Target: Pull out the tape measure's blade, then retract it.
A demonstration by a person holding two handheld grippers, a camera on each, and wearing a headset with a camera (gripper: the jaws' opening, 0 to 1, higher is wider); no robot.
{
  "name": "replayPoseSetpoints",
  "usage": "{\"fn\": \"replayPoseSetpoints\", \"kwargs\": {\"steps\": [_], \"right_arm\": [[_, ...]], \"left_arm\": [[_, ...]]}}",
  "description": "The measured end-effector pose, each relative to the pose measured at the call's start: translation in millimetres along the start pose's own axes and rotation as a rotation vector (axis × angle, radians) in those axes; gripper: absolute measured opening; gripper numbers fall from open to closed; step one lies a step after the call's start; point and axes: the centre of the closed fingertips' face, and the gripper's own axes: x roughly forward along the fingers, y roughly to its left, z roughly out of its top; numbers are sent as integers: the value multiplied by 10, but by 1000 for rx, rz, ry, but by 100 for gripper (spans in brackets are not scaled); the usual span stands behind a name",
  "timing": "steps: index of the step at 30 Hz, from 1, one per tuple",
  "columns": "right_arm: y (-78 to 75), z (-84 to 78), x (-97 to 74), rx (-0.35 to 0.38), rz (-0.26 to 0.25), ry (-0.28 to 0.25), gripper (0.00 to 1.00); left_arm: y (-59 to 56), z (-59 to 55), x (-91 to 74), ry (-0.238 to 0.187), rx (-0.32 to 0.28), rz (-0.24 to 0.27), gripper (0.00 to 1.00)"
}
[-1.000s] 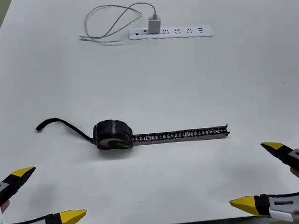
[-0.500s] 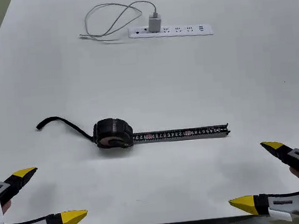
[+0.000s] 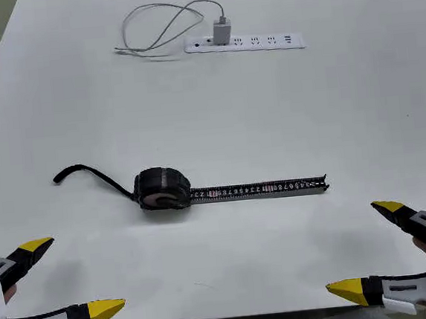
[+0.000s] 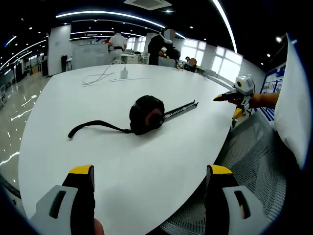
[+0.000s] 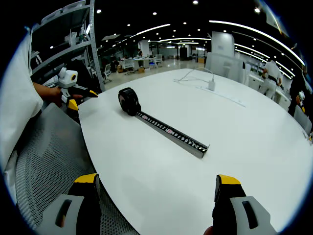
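The left gripper (image 3: 72,278) hovers at the near left corner of the white table (image 3: 216,114) with its yellow-tipped fingers (image 4: 82,171) spread wide, holding nothing and touching nothing. The right gripper (image 3: 364,248) hangs at the near right in the same way, its jaws wide apart and empty. Both sit close to the table's near edge, well apart from each other and from the tape measure (image 3: 161,189). The black case lies on its side left of the table's middle. Its blade (image 3: 259,190) is drawn out flat on the surface, pointing right, with the end hook short of the right gripper's line. A black wrist strap (image 3: 87,176) curls away from the case to the left. Bare table lies between each gripper and the tape measure, and on every side of the blade. Far back, near the opposite edge, a white power strip (image 3: 244,44) carries a plugged-in charger (image 3: 221,32) with a looped cable (image 3: 160,26).
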Motion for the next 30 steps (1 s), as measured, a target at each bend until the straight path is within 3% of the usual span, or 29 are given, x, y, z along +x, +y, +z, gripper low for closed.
{"fn": "replayPoseSetpoints", "kwargs": {"steps": [30], "right_arm": [[0,-27,4,5,-2,4,96]], "left_arm": [[-20,70,41,-14,-15,-3,92]]}}
